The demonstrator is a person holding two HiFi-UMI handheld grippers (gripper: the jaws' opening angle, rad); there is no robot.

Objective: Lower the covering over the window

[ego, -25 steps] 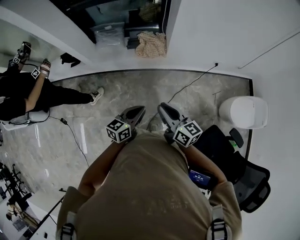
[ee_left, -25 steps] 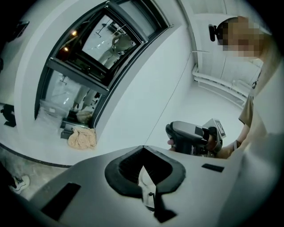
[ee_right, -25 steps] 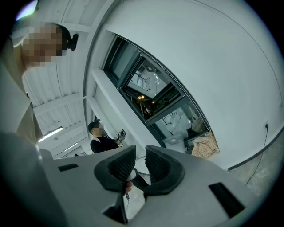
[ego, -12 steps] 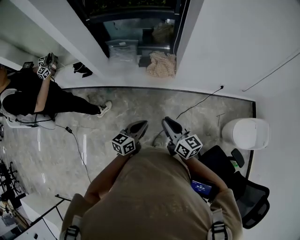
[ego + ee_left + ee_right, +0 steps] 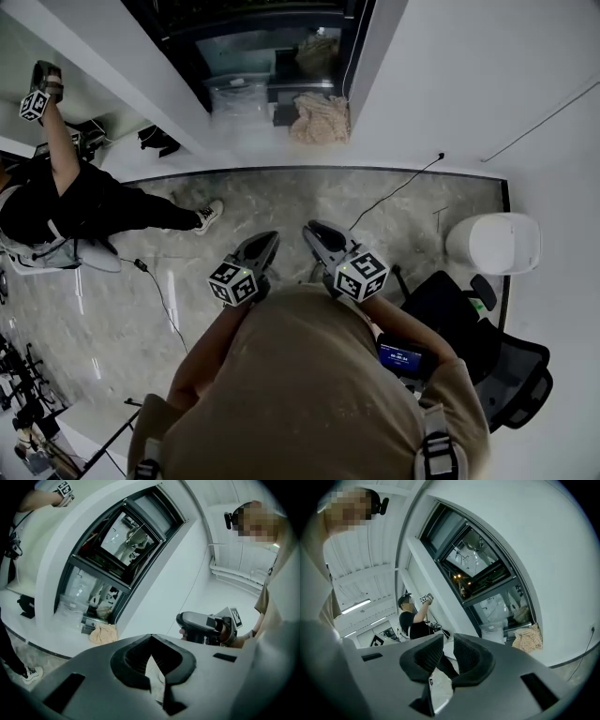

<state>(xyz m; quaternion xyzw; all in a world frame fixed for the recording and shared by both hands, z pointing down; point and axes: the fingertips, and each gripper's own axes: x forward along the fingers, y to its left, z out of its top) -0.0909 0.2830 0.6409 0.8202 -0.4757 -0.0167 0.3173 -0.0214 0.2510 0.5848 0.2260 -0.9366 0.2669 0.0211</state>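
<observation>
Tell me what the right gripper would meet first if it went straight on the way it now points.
Nothing close: the right gripper, jaws slightly apart and empty, looks over open floor. Farther on, the person in black beside the window is probably first, though depth is unclear.

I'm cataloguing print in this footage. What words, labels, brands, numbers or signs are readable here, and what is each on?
No text is legible in any view.
Lit screen by the person's right arm: characters too small to read.
Marker cube on the left hand-held gripper: square pattern only, no letters.
Marker cube on the right hand-held gripper: square pattern only, no letters.
</observation>
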